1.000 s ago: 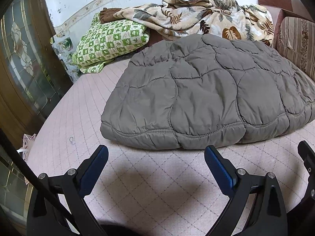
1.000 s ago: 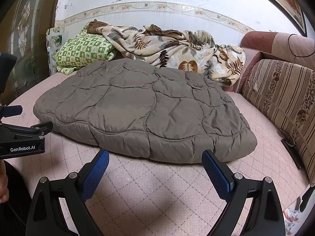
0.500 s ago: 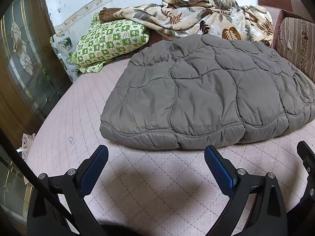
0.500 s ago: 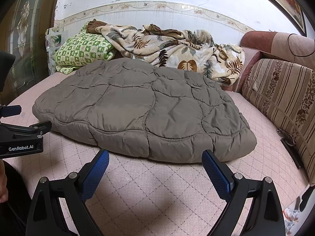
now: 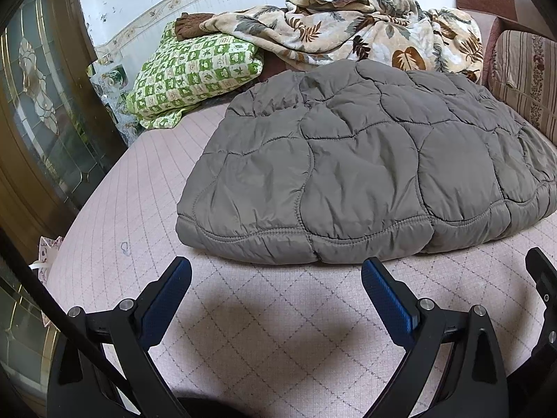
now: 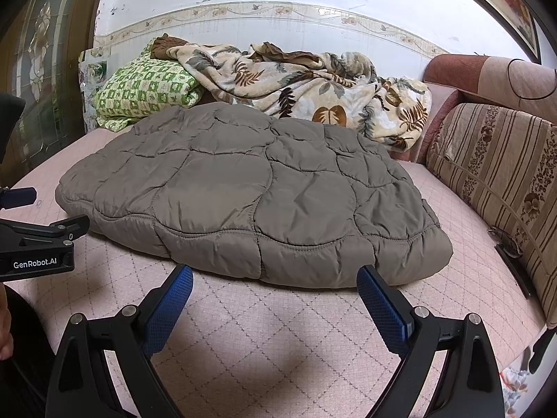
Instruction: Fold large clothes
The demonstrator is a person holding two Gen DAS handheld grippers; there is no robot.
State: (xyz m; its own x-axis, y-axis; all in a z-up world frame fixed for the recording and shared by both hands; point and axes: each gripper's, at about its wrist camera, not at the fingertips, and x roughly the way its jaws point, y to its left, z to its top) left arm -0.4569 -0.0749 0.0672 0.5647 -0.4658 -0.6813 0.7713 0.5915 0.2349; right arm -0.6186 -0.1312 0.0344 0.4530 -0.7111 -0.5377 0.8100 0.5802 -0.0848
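Bare pink bed cover (image 6: pixel 278 341) lay open between both grippers and the grey quilted jacket (image 6: pixel 250 195) — a clear strip along its near hem. Left of the jacket the cover (image 5: pixel 139 209) ran free to the bed's edge. Behind, a green checked pillow (image 5: pixel 195 73) and leaf-print blanket (image 6: pixel 306 83) crowded the wall; a striped cushion (image 6: pixel 497 174) closed the right side.

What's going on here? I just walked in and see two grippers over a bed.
A person holds both grippers near a grey quilted jacket lying flat on the pink bed. The left gripper and right gripper are both open and empty, hovering short of its near hem. Nothing is grasped yet.
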